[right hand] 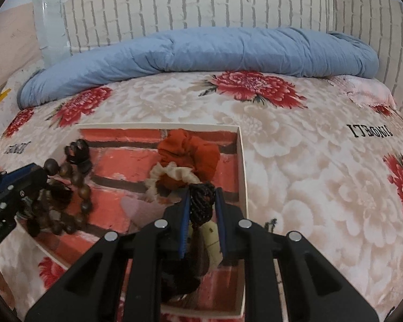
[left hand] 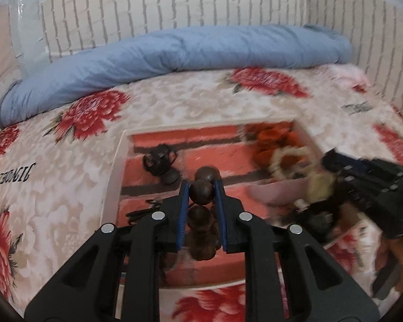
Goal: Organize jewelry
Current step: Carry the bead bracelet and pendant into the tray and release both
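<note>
A shallow white box point(left hand: 112, 171) lined with red brick-pattern paper lies on the floral bed; it also shows in the right wrist view point(right hand: 243, 161). My left gripper point(left hand: 201, 187) is shut on a strand of dark brown wooden beads point(left hand: 201, 191), which hangs over the box and shows in the right wrist view point(right hand: 78, 182). My right gripper point(right hand: 201, 198) is shut on a black braided cord knot point(right hand: 200, 201) with a pale tag below it. An orange scrunchie point(right hand: 190, 150), a cream scrunchie point(right hand: 172, 174) and a black hair tie point(right hand: 78, 151) lie in the box.
A rolled blue quilt point(right hand: 201, 51) lies along the far side of the bed against a white brick-pattern wall point(right hand: 196, 2). A pink pillow point(right hand: 368, 91) sits at the far right. A pink heart-shaped piece point(right hand: 139, 206) lies in the box.
</note>
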{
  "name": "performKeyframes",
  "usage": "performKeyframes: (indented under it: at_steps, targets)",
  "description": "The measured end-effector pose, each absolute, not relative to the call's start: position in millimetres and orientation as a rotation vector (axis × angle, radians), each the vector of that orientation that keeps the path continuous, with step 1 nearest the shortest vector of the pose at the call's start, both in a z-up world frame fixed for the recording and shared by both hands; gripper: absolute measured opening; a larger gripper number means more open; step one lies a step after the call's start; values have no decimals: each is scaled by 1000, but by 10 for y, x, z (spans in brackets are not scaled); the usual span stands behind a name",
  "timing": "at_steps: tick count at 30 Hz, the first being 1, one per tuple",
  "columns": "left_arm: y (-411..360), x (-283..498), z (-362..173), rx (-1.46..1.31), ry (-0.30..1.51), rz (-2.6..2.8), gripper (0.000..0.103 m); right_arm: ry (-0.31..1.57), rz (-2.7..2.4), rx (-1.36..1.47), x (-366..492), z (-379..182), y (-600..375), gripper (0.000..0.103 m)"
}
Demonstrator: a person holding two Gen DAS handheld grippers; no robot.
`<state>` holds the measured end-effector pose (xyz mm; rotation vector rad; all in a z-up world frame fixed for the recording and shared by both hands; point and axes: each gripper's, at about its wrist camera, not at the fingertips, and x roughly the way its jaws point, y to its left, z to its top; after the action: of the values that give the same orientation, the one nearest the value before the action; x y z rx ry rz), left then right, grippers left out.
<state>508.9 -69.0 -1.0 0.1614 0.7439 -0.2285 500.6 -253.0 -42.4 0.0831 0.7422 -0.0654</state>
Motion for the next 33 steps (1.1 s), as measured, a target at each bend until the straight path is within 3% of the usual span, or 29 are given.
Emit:
performKeyframes:
  at_steps: [26, 28, 31, 33]
  targets:
    - [-603, 5333, -277, 147, 739, -121, 23, 772, -117, 18, 5283, -669, -2494, 20]
    - [-583, 5311, -258, 154, 740, -120, 28, 775, -110, 14, 5253, -640, -2504, 30]
    - [-519, 5250, -212, 127, 736, -129, 44, 763, -86, 47, 5164, -578, -2556, 51]
    - [-478, 5192, -156, 103, 731, -140, 57, 753, -81, 57, 5092, -539, -2587, 58]
